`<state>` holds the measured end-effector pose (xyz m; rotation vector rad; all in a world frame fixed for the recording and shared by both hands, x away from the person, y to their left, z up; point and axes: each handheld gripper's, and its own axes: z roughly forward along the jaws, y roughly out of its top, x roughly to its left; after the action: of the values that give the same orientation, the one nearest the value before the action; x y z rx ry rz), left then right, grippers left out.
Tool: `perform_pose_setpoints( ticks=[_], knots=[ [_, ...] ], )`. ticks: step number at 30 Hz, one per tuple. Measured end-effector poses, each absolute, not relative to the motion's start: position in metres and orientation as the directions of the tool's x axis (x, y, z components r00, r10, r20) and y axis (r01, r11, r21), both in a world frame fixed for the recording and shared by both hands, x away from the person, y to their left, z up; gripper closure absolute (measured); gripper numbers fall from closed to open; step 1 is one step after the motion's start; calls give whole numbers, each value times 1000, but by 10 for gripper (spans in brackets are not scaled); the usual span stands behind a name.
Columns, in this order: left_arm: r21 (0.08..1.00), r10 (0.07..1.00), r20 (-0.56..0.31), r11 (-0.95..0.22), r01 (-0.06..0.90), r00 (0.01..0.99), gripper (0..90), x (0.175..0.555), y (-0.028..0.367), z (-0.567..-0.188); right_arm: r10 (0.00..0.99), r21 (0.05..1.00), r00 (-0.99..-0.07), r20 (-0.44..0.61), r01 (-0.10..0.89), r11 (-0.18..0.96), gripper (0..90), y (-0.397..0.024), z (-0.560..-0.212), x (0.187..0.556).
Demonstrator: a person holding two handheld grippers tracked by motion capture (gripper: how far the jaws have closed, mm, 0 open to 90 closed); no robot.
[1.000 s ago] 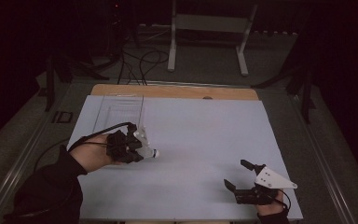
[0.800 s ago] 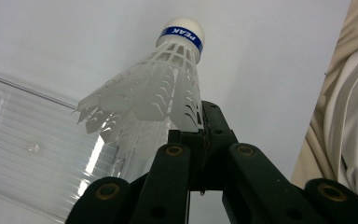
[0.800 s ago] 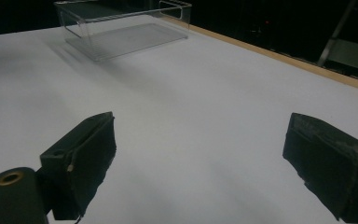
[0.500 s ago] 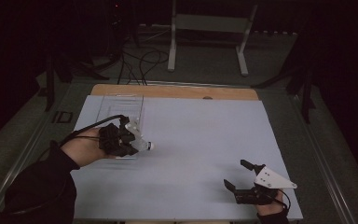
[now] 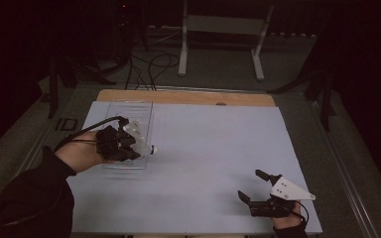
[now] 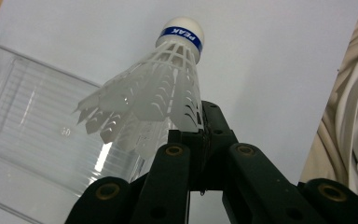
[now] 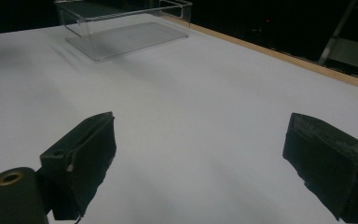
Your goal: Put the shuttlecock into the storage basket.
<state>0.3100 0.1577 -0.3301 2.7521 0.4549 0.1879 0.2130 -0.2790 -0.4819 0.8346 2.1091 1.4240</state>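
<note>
The shuttlecock (image 6: 158, 93) was pinched by its white skirt between the jaws of your left gripper (image 5: 129, 144), cork end pointing away from your hand. You held it over the near end of the clear plastic tray (image 5: 138, 110), at the left side of the white table (image 5: 218, 148). Your right gripper (image 5: 258, 191) rested near the front right corner, jaws spread wide, holding nothing.

L gripper (image 6: 200, 128) jaws closed on white shuttlecock (image 6: 154, 102) skirt | cork w/ blue band pts up | clear tray (image 6: 23, 135) beside, left | white tabletop (image 6: 270, 60)
</note>
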Motion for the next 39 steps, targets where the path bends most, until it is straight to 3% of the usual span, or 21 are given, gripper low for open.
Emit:
perform_pose_setpoints(
  ticks=[17, 39],
  knots=[
    [364, 359, 78, -879, 308, 930, 900, 323, 185, -320, 702, 932, -711, -40, 227, 282, 91, -279, -482, 214],
    [347, 377, 64, -876, 334, 924, 900, 347, 209, -345, 699, 928, -714, -36, 236, 288, 91, -278, -484, 215]
  ],
)
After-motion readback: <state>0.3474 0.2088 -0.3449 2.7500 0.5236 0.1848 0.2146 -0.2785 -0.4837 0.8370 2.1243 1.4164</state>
